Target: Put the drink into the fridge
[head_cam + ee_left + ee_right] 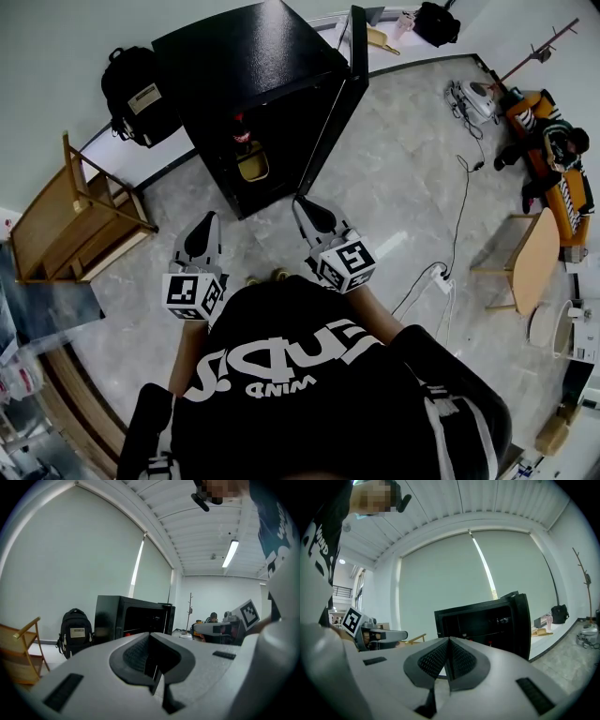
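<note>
A black fridge stands on the floor ahead of me, its door swung open to the right. Inside it, a drink with a red top stands above a yellowish item. My left gripper and right gripper are held side by side a short way in front of the fridge, both pointing at it. Both are shut with nothing between the jaws. The left gripper view shows closed pads with the fridge beyond. In the right gripper view closed pads face the open fridge.
A black backpack leans on the wall left of the fridge. A wooden rack stands at the far left. At right are a round wooden table, a seated person and a cable across the floor.
</note>
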`<act>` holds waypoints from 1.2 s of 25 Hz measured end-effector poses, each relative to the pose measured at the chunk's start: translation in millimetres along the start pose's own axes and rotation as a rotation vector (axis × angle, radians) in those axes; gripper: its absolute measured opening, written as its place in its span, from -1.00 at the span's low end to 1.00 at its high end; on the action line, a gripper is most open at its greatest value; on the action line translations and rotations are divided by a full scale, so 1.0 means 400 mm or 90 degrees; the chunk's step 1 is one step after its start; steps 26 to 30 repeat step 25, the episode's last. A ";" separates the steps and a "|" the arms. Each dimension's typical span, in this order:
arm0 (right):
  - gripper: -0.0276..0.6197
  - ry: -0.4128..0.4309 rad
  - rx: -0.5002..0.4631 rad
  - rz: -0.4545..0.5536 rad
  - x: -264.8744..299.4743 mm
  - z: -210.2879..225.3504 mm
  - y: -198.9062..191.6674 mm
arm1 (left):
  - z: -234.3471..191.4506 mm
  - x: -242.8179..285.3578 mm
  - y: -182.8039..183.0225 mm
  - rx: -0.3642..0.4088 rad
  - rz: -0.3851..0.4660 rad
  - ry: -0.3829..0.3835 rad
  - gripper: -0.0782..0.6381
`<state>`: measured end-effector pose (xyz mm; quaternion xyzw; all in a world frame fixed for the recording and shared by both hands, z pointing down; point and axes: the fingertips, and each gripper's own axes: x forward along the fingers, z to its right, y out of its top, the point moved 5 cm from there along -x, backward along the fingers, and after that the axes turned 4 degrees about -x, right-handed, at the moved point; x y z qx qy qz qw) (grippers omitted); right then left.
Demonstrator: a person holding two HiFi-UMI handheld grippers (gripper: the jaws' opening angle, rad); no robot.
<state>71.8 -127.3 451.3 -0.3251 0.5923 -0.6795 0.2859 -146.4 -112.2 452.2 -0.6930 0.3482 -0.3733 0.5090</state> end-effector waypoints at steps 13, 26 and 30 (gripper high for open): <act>-0.84 0.036 0.000 -0.009 0.036 -0.014 -0.009 | -0.009 0.006 0.005 -0.010 -0.004 0.012 -0.76; -0.84 0.038 -0.001 -0.016 0.035 0.001 -0.023 | -0.007 0.019 0.001 -0.032 -0.006 0.014 -0.76; -0.84 0.038 -0.001 -0.016 0.035 0.001 -0.023 | -0.007 0.019 0.001 -0.032 -0.006 0.014 -0.76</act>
